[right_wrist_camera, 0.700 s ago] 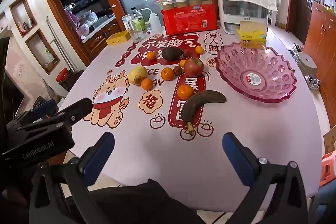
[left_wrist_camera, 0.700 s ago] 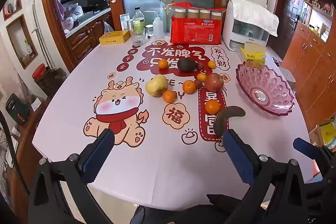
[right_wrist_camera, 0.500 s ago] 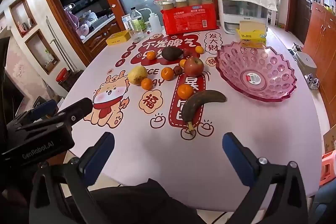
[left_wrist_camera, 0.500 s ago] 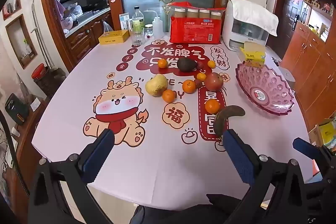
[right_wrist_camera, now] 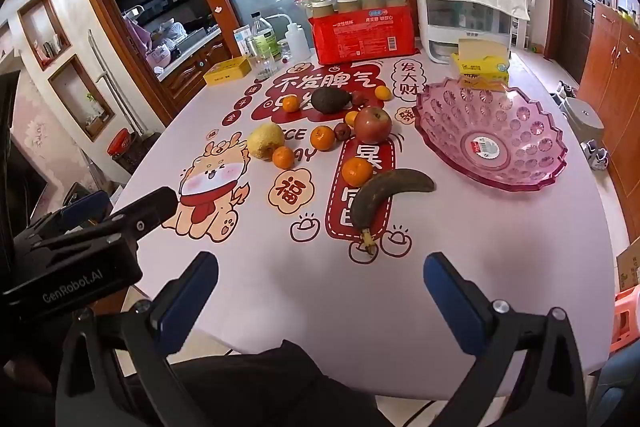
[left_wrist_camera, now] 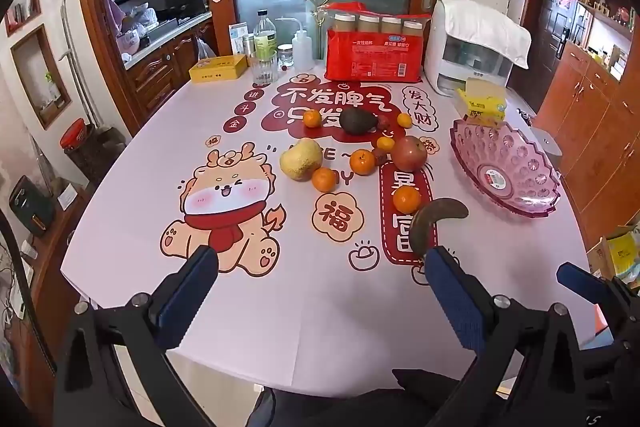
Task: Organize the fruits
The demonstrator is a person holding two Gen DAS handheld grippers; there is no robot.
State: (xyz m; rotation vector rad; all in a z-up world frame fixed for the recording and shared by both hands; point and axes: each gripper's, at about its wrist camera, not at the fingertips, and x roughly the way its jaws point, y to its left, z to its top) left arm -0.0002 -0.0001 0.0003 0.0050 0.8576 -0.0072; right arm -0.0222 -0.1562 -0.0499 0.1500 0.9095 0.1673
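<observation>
Two tools, left tool [left_wrist_camera: 320, 291] and right tool [right_wrist_camera: 320, 291], released wide at lower frame, grasping nothing. Fruit loose at centre of tabletop [right_wrist_camera: 480, 247]; bowl [right_wrist_camera: 520, 179] empty at right. Banana [right_wrist_camera: 384, 195], nearest, dark and likely overripe: soft, bruises easily; grip lightly across mid-body, not stem. Apple [right_wrist_camera: 372, 125] firm, round; grip across widest part. Oranges light, prone to roll.

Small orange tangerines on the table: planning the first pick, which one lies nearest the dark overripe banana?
The small orange tangerine beside the dark overripe banana; the other tangerines lie farther back, around the yellow pear and red apple.
</observation>
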